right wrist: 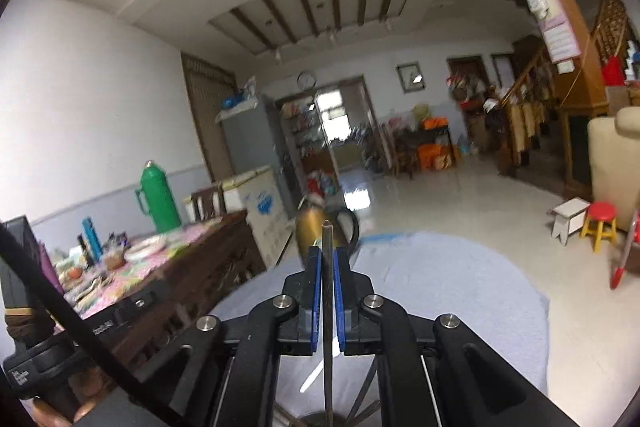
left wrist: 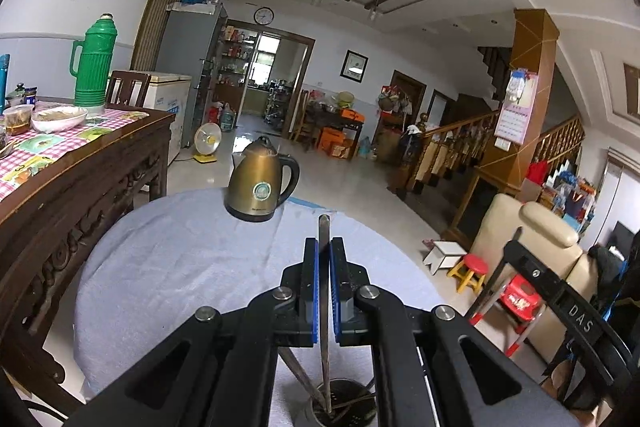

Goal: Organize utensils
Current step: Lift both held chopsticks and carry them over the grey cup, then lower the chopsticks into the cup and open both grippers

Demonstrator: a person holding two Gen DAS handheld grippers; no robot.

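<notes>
On the towel-covered bench [left wrist: 168, 267], steel utensil holder [left wrist: 344, 407] at near edge; left hand-held gripper [left wrist: 324, 247] and right hand-held gripper [right wrist: 327, 255] each clamp a thin metal utensil handle upright above it: probably stiff, light, slippery, best pinched mid-handle

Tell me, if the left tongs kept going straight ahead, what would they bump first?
Probably the gold kettle. It stands on the grey cloth ahead of the left tongs, slightly to their left, so they might slip past it. Depth is hard to judge.
</notes>
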